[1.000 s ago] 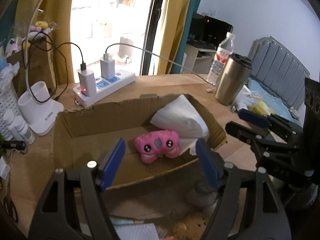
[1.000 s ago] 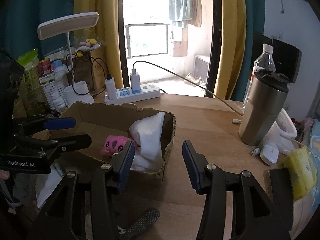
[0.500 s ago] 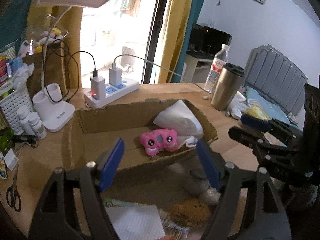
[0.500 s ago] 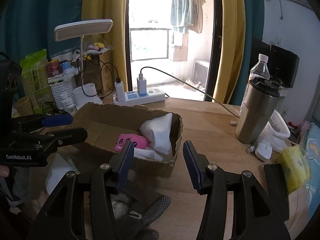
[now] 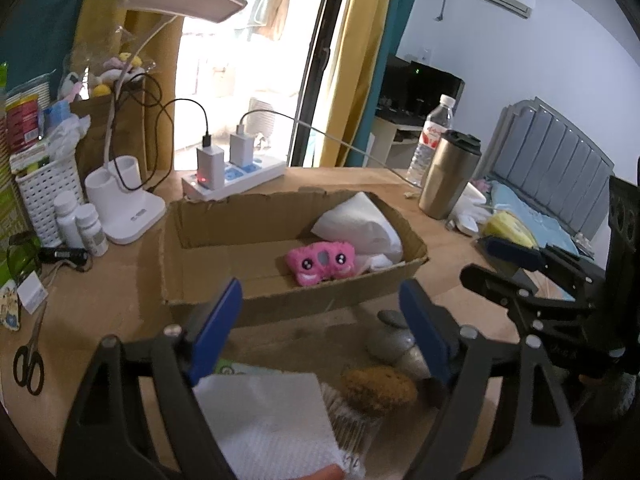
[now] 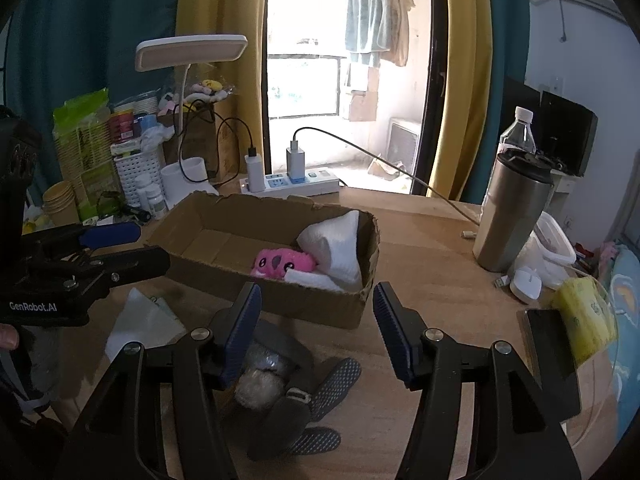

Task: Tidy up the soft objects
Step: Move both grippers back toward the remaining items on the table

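A cardboard box (image 5: 224, 216) (image 6: 332, 308) on the wooden desk holds a pink plush toy (image 5: 320, 262) (image 6: 282, 262) and a white folded cloth (image 5: 360, 224) (image 6: 336, 248) at its right end. In front of the box lie a grey plush toy (image 6: 276, 384) (image 5: 390, 344), a brown fuzzy toy (image 5: 376, 388) and a white tissue sheet (image 5: 268, 420) (image 6: 140, 320). My left gripper (image 5: 320, 328) is open and empty above these. My right gripper (image 6: 316, 328) is open and empty over the grey plush.
A power strip with chargers (image 5: 228, 176), a white desk lamp (image 5: 120, 208), bottles and a basket (image 5: 48, 188) stand behind and left of the box. Scissors (image 5: 30, 356) lie at the left edge. A steel tumbler (image 6: 512, 216), water bottle (image 6: 518, 128), mouse and phone (image 6: 548, 344) sit on the right.
Both grippers have drawn back and up from the box, staying open. The grey plush, brown toy and tissue in front of the box have come into view.
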Tool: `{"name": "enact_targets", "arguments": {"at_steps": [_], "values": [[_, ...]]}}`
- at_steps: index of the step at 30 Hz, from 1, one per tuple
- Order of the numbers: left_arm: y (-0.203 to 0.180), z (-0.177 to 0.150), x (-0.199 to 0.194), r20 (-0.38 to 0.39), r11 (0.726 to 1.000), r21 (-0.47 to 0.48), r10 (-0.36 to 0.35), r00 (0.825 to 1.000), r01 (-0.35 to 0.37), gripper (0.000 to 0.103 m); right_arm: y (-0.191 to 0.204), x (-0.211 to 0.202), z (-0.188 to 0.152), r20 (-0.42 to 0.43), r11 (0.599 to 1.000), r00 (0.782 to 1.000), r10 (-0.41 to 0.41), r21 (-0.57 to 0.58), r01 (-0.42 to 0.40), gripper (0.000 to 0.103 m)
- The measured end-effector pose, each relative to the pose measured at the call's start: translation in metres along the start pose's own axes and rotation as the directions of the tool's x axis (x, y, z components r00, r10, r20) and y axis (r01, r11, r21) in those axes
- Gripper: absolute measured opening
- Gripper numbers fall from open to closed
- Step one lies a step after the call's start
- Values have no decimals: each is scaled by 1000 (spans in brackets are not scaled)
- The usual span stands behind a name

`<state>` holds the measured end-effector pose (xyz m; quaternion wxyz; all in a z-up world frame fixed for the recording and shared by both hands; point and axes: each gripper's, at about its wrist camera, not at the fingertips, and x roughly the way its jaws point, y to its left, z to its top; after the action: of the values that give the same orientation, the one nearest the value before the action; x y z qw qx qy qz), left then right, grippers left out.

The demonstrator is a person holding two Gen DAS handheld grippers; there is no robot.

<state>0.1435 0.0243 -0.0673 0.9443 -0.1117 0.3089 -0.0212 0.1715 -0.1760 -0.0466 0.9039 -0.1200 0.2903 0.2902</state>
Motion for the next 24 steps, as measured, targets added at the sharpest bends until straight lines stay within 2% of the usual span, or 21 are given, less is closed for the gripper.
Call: {"name": "enact_targets", "arguments": {"at_steps": [2,5,24], "values": [[3,-3,-3,1,1000,-7,6,1000,-6,83,2,-1,-3,-3,1000,1000,-1,2,1,62],[6,-7,-5,-1,1000,-13,11,1000,-11,95,3,-3,-8,-10,1000,1000,-1,5,1,62],[16,-41,-6,-59,997,-26,72,996,-74,95,0,1,-42,-61,999,998,8,38,-5,62]]}}
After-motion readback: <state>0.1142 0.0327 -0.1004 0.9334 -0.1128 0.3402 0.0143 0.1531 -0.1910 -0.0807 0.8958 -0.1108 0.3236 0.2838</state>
